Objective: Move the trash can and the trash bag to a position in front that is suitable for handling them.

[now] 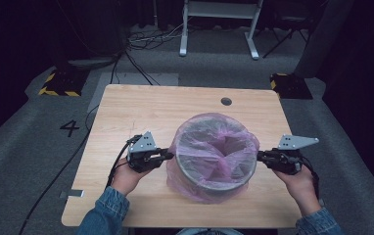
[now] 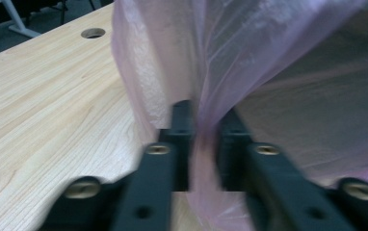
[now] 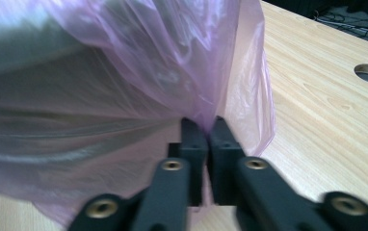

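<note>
Jaws of the left gripper (image 1: 168,156) and right gripper (image 1: 260,156) clamp the pink bag (image 1: 214,155) on opposite sides of the grey bin (image 1: 213,184) mid-surface, likely lifting the liner out; next, an even upward pull.

Bin (image 1: 214,183) standing on the surface (image 1: 126,112), toward its near edge. Bag (image 1: 214,147) lining the bin, draped over its rim. Left tool (image 1: 168,156) just left of the bin, right tool (image 1: 259,156) just right. Hole (image 1: 226,101) behind the bin, near the far edge.
</note>
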